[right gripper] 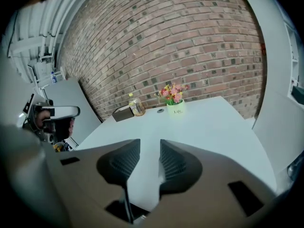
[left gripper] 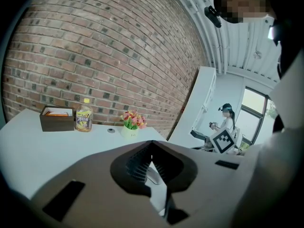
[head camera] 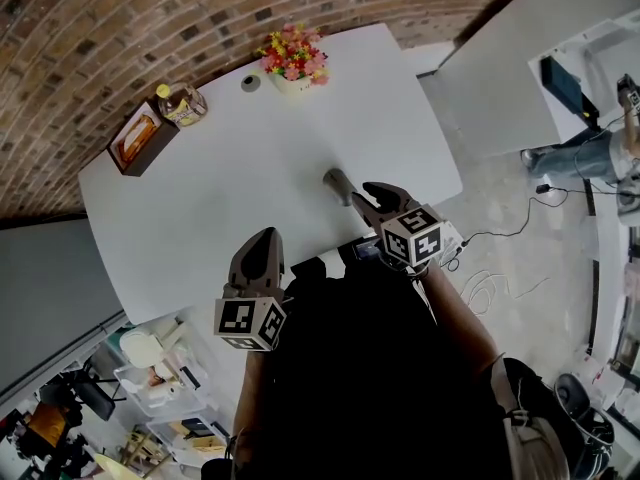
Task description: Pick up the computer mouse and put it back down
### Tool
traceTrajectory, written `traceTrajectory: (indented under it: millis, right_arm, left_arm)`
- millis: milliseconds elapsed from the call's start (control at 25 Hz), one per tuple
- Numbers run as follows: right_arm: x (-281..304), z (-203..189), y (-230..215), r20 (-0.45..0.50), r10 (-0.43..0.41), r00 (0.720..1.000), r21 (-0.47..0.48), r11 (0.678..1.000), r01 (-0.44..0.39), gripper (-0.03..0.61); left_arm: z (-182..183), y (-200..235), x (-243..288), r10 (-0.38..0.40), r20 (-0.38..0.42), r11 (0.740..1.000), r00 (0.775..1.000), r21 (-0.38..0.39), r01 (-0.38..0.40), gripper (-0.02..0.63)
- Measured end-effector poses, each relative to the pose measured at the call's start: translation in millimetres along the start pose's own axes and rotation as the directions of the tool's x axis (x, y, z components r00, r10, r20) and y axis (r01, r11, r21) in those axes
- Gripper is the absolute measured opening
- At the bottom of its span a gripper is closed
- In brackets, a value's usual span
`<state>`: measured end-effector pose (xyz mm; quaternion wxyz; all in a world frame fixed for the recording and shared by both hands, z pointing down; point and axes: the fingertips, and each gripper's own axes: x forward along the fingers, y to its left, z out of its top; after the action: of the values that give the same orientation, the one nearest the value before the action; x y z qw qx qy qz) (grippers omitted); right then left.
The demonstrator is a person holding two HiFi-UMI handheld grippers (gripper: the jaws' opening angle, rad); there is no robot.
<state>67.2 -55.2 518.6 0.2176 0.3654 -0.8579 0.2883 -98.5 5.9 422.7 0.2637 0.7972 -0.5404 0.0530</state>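
Observation:
A grey computer mouse lies on the white table, near its front edge. My right gripper is just to the mouse's right, fingertips close beside it; contact cannot be made out. In the right gripper view the right gripper stands open, and only bare table shows in the gap. The mouse is hidden from that view. My left gripper hovers at the table's front edge, left of the mouse and well apart from it. Seen in its own view, the left gripper has its tips together and holds nothing.
At the table's far side stand a pot of flowers, a yellow-capped bottle, a wooden box and a small round disc. Cables lie on the floor at right. Storage bins sit below the table's left front.

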Motion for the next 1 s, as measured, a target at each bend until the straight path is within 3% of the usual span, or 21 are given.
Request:
traceTrajectory:
  millis: [400,760,1000]
  right_arm:
    - [47.2,-41.9,-19.2,-0.146,-0.04,0.988,-0.034,0.999,0.035,0.262]
    - [82.7,-69.3,-31.0,-0.274,-0.066,0.959,-0.065,0.997,0.051,0.3]
    - [103.5,-91.9,-45.6,-0.344,-0.13,0.93,-0.124,0.988,0.092,0.31]
  left_arm:
    - [-3.0,8.2,-5.5,0.028,-0.011,1.0,1.0,-0.009,-0.028,0.014]
    - [-8.2,17.7,-10.4,0.073,-0.028,0.996,0.997,-0.04,-0.074,0.014]
    - [-13.7,24.2,-14.1,0.108,-0.039,0.992,0.993,-0.06,-0.11,0.014]
